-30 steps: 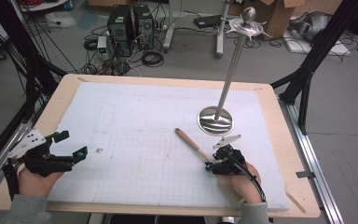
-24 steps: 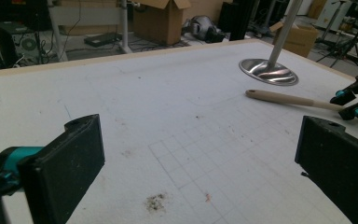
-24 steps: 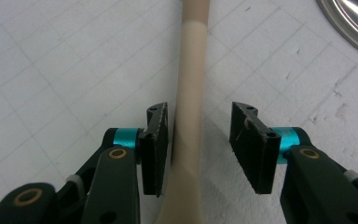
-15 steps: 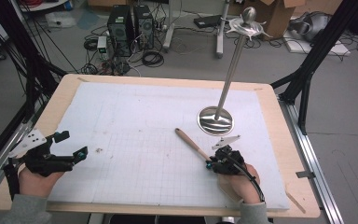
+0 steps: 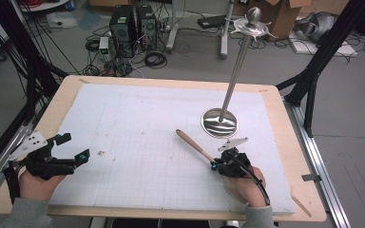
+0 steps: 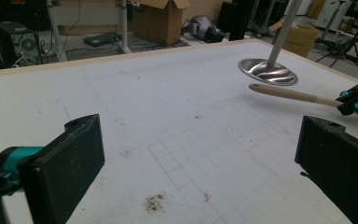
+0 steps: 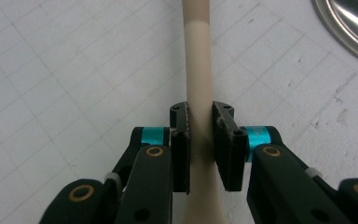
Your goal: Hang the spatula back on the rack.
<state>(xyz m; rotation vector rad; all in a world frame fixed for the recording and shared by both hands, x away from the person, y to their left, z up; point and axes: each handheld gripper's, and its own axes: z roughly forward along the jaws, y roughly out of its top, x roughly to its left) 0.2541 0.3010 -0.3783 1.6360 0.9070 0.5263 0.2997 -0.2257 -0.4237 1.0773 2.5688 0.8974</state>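
Note:
A utensil (image 5: pixel 195 146) with a wooden handle and a cream stem (image 7: pixel 198 70) lies slantwise on the white gridded mat (image 5: pixel 138 123), right of centre. My right gripper (image 5: pixel 215 164) holds its near end. The jaws have just been closing, and in the right gripper view (image 7: pixel 200 140) both pads press on the cream stem. At the mat's left edge my left gripper (image 5: pixel 74 146) stands open with nothing between its fingers (image 6: pixel 60 168). The left gripper view has the utensil (image 6: pixel 284 93) and the right gripper (image 6: pixel 354 100) far off at the right.
A metal stand with a round shiny base (image 5: pixel 218 122) and a tall pole (image 5: pixel 237 66) rises just beyond the utensil's far end; its base (image 7: pixel 354 28) lies close by at upper right. The wooden table edge (image 5: pixel 309 190) borders the mat. Cables and boxes cover the floor behind.
The right gripper's jaws have drawn together onto the utensil's stem. Both hands have stayed where they were, and the utensil still lies in the same place.

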